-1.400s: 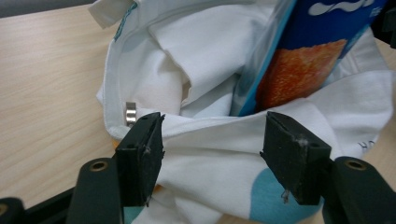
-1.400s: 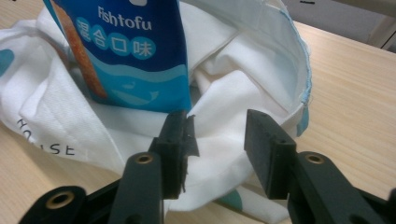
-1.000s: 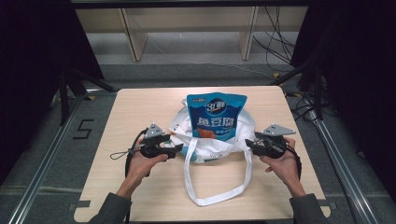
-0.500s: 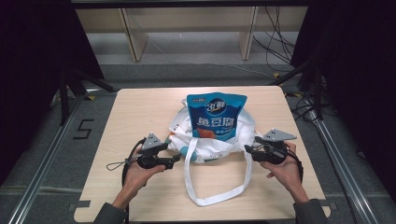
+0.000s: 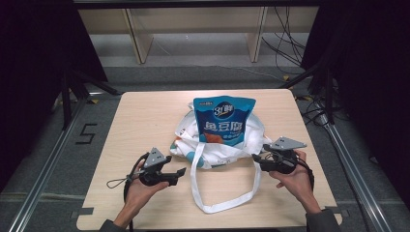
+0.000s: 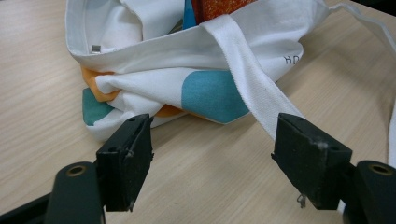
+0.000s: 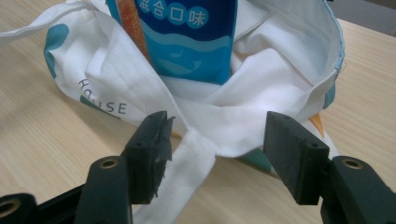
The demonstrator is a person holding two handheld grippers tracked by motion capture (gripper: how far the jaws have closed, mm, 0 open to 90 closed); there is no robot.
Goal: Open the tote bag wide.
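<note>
The blue snack pouch (image 5: 223, 121) already sits in the white printed cloth tote bag (image 5: 212, 145) at mid tabletop (image 5: 145, 111), so my left tongs (image 5: 180, 171) and right tongs (image 5: 255, 162) have just been opening, released beside it with only lifting by the straps left, I judge.

The tote bag (image 5: 220, 147) is white with teal and orange patches. The snack pouch (image 5: 222, 121) is blue with white lettering. The bench (image 5: 145, 121) is pale woodgrain.
</note>
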